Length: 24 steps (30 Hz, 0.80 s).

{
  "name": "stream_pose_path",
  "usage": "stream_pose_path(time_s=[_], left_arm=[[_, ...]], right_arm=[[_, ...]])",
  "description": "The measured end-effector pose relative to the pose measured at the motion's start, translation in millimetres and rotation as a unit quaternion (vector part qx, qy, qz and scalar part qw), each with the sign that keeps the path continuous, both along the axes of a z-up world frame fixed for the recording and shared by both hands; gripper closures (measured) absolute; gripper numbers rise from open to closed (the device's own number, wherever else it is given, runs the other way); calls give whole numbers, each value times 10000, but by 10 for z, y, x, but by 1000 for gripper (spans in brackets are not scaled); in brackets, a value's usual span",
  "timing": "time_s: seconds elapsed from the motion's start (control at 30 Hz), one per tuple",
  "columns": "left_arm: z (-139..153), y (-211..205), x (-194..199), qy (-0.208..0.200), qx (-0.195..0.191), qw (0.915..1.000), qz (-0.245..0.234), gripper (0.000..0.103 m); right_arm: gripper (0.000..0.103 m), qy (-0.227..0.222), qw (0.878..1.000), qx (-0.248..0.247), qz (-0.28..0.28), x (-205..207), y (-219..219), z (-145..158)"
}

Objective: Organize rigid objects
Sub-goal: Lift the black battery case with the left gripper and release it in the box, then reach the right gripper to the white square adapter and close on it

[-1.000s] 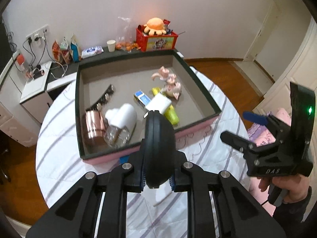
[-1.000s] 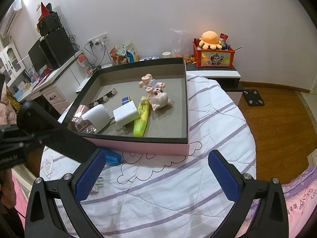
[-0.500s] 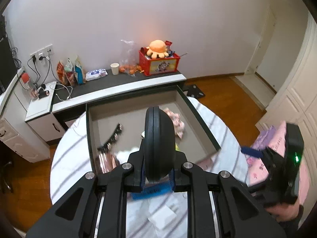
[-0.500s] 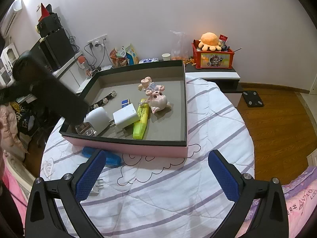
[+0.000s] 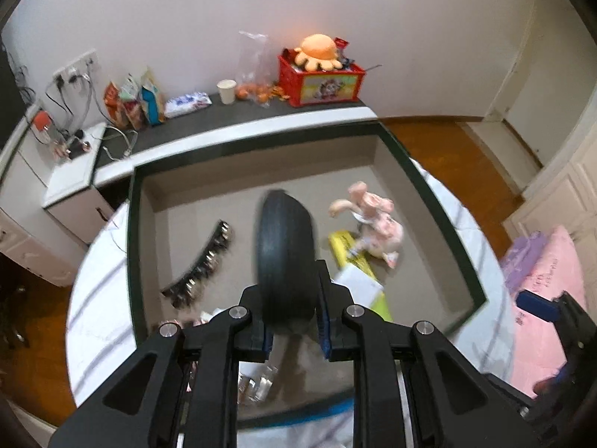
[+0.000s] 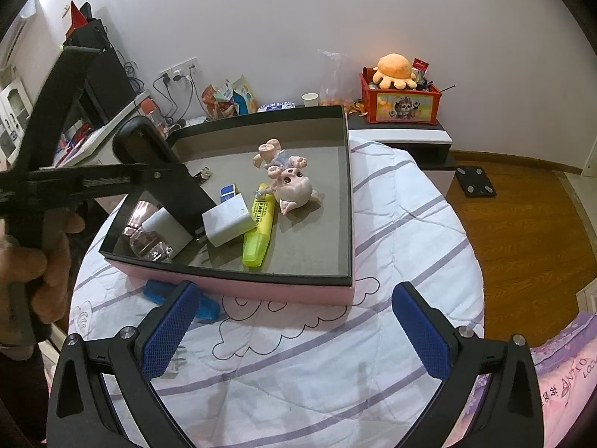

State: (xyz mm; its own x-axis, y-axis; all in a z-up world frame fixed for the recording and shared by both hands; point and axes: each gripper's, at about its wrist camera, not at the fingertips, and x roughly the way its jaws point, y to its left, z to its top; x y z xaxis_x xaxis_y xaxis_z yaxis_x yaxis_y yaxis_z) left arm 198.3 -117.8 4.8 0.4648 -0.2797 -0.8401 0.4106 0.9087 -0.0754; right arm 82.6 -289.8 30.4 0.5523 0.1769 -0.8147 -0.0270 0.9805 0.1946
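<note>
My left gripper (image 5: 293, 321) is shut on a black oval case (image 5: 285, 246), held upright on its edge over the near middle of the pink tray (image 5: 429, 201). In the right wrist view the case (image 6: 136, 142) hangs above the tray's left part. Inside the tray lie a pig toy (image 6: 294, 186), a yellow highlighter (image 6: 259, 231), a white charger (image 6: 229, 224), a glass bottle (image 6: 149, 239) and a studded black strip (image 5: 205, 261). My right gripper (image 6: 294, 313) stands open and empty over the bedspread, in front of the tray.
A blue object (image 6: 164, 291) lies on the striped cloth against the tray's pink front wall (image 6: 261, 289). Behind the tray a low shelf carries a red box (image 6: 405, 102) with an orange plush toy, a paper cup and snack bags. Wooden floor lies to the right.
My left gripper has carried the black case forward and down, from in front of the tray to above its inside. The right gripper has stayed where it was.
</note>
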Motion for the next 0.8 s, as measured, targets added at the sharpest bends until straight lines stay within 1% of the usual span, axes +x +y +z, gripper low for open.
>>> stream_pose_path(time_s=[0.07, 0.17, 0.2, 0.23, 0.27, 0.33, 0.37, 0.4, 0.43, 0.47, 0.53, 0.63, 0.7, 0.8], left_arm=[[-16, 0, 55, 11, 23, 10000, 41, 82], [-95, -10, 148, 27, 216, 9997, 138, 78], [-127, -10, 175, 43, 275, 9995, 156, 71], [-164, -11, 201, 58, 327, 9993, 179, 59], [-199, -10, 226, 68, 388, 9990, 213, 52], [-254, -13, 255, 82, 480, 9985, 249, 33], [-268, -24, 267, 83, 546, 9981, 266, 28], [-277, -32, 270, 65, 627, 9976, 298, 20], [-278, -30, 273, 56, 669, 9972, 325, 16], [-280, -21, 268, 14, 728, 9967, 353, 14], [-233, -10, 228, -102, 844, 9955, 413, 7], [-172, 43, 172, -216, 914, 9944, 483, 1], [-146, 89, 135, -243, 1008, 9932, 531, 0], [-98, 182, 36, -190, 829, 9951, 514, 0]], right_arm=[[0, 34, 10000, -4, 0, 35, 2, -25], [0, 71, 10000, 1, 12, 77, 21, -60], [0, 78, 10000, 1, 18, 78, 30, -63], [0, 89, 10000, 1, 27, 88, 36, -70], [0, 97, 9999, -1, 37, 95, 41, -76], [0, 113, 9999, -4, 44, 109, 47, -89], [0, 116, 9999, -8, 43, 107, 48, -92], [0, 120, 9999, -10, 43, 108, 47, -94], [0, 121, 9999, -11, 40, 108, 45, -96], [0, 127, 9999, -13, 37, 109, 42, -97], [0, 127, 9999, -17, 29, 111, 39, -93], [0, 104, 9999, -14, 13, 103, 46, -74], [0, 71, 10000, -3, 28, 88, 62, -52], [0, 29, 10000, -12, 78, 63, 98, -17]])
